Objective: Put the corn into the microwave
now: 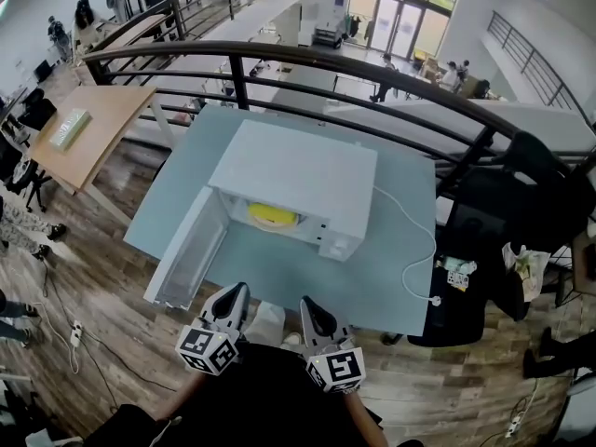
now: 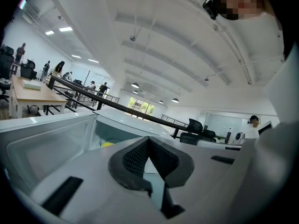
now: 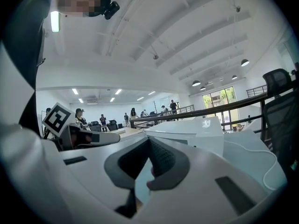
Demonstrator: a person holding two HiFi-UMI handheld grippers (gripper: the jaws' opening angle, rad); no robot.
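The white microwave point(image 1: 298, 170) stands on the pale blue table point(image 1: 307, 277) with its door point(image 1: 186, 254) swung open to the left. The yellow corn point(image 1: 272, 215) lies inside it on a light plate. In the left gripper view a bit of the corn point(image 2: 107, 144) shows past the open door point(image 2: 46, 148). My left gripper point(image 1: 235, 291) and right gripper point(image 1: 310, 303) hover side by side over the table's near edge, in front of the microwave and apart from it. Both are shut and empty, with the pads meeting at their tips point(image 2: 148, 139) point(image 3: 149, 141).
A white power cable point(image 1: 419, 250) curls over the table right of the microwave. A black railing point(image 1: 372, 73) runs behind the table. Black chairs point(image 1: 484, 222) stand at the right, a wooden desk point(image 1: 88, 128) at the far left. A small white object point(image 1: 267, 324) sits between the grippers.
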